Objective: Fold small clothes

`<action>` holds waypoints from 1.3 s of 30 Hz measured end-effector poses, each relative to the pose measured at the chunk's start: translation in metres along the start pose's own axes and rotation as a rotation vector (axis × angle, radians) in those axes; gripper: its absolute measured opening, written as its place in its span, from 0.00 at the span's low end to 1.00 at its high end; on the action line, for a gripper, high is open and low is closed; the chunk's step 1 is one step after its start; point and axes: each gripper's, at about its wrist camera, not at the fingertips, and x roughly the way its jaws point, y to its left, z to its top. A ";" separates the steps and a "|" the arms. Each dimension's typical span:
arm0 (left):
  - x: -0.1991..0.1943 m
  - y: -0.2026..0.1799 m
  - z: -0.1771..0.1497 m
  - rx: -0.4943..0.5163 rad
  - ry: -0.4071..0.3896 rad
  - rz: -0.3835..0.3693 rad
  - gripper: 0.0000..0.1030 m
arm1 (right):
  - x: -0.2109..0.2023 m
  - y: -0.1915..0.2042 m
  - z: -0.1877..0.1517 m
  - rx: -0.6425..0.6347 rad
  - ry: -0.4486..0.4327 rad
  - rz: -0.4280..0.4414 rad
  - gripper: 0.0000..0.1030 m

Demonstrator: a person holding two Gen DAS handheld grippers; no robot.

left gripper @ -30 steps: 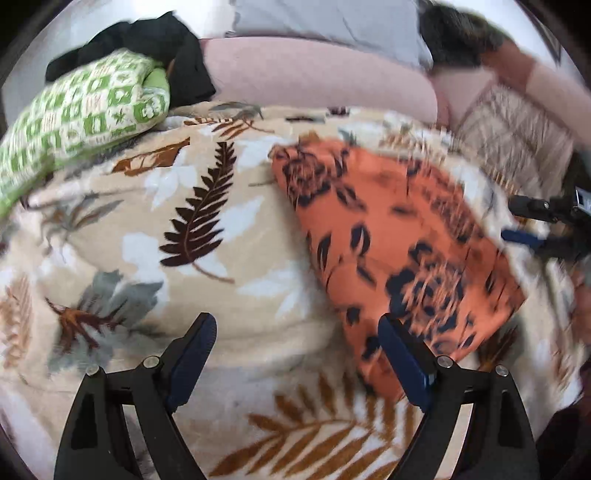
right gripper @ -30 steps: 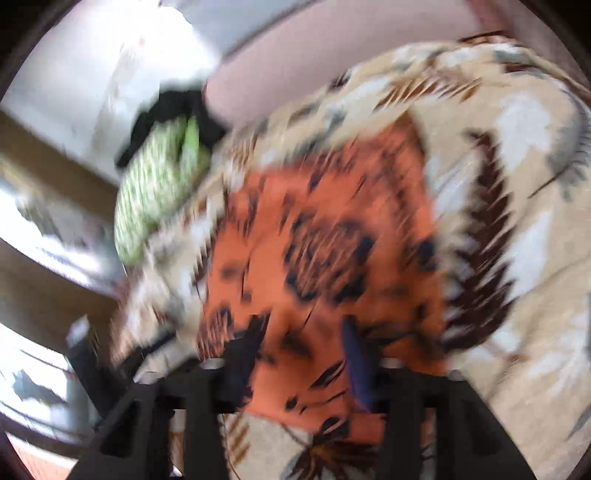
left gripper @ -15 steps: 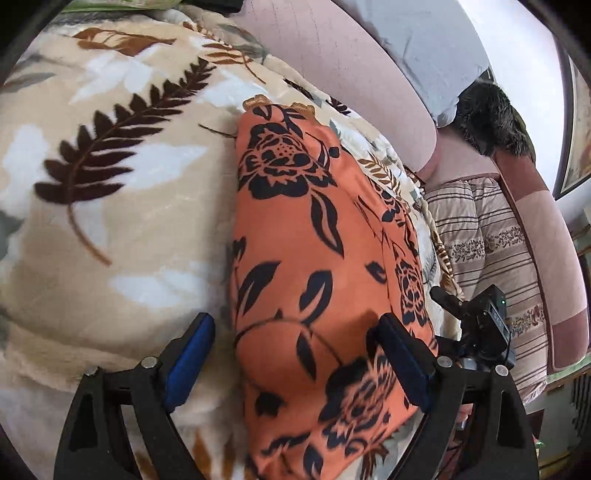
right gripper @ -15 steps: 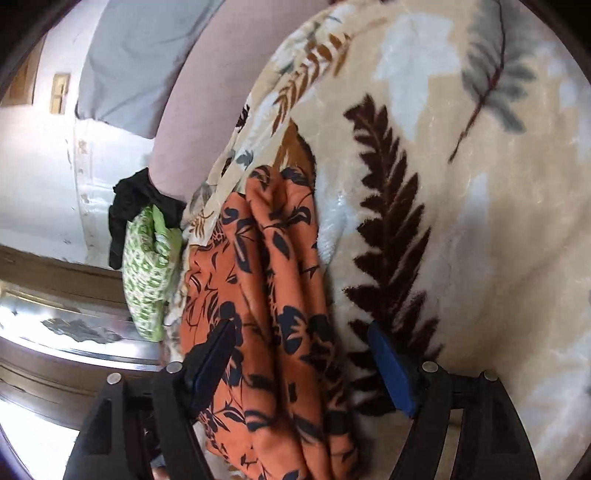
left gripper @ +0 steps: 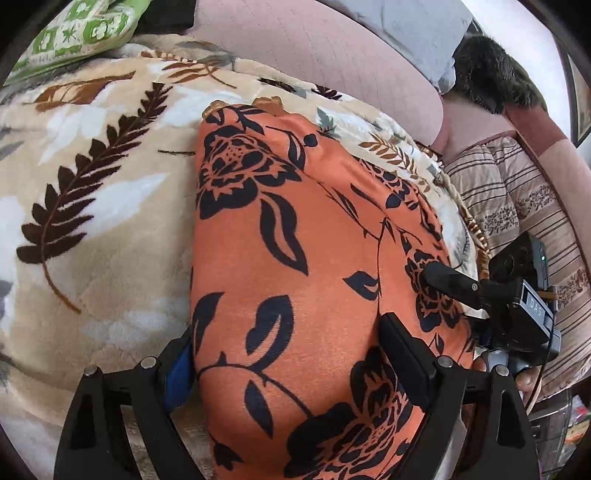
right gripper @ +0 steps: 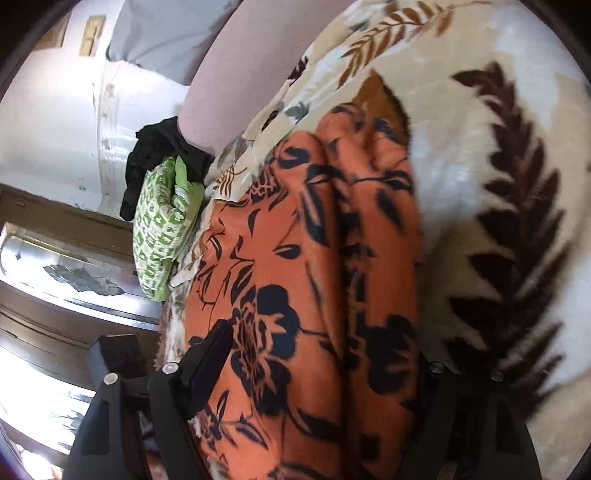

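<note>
An orange garment with black flowers (left gripper: pixel 295 266) lies on a beige leaf-print blanket (left gripper: pixel 92 221). My left gripper (left gripper: pixel 288 354) stands open with the garment's near edge between its jaws; its left finger is under the cloth edge and its right fingertip (left gripper: pixel 399 343) rests on top. My right gripper (right gripper: pixel 317 369) is open around the garment's other end (right gripper: pixel 314 295), the cloth bunched in two folds between the jaws; its right finger is hidden under the cloth. The right gripper also shows in the left wrist view (left gripper: pixel 517 299).
A green patterned cloth (left gripper: pixel 81 33) and a black garment (right gripper: pixel 155 155) lie at the blanket's far end. A pink cushion (left gripper: pixel 314 55) runs behind. A striped cover (left gripper: pixel 517 206) lies to the right. A window ledge (right gripper: pixel 55 277) is beside the bed.
Both grippers have moved in onto the orange garment's ends. The cloth now fills the gap between each pair of jaws, and it is bunched at the right gripper.
</note>
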 end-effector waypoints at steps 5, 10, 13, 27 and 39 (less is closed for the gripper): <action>0.003 -0.010 0.001 0.042 0.000 0.049 0.88 | 0.010 0.013 -0.006 -0.039 -0.002 -0.015 0.77; 0.003 -0.018 -0.001 0.072 -0.010 0.074 0.88 | 0.010 0.017 -0.009 -0.044 -0.012 -0.021 0.70; 0.004 -0.023 -0.002 0.087 -0.018 0.086 0.88 | 0.008 0.021 -0.011 -0.055 -0.025 -0.036 0.65; 0.001 -0.030 -0.005 0.111 -0.024 0.111 0.88 | 0.001 0.014 -0.014 -0.039 -0.041 -0.039 0.51; 0.007 -0.029 -0.002 0.106 -0.002 0.116 0.88 | 0.004 0.003 -0.014 -0.005 -0.030 -0.020 0.51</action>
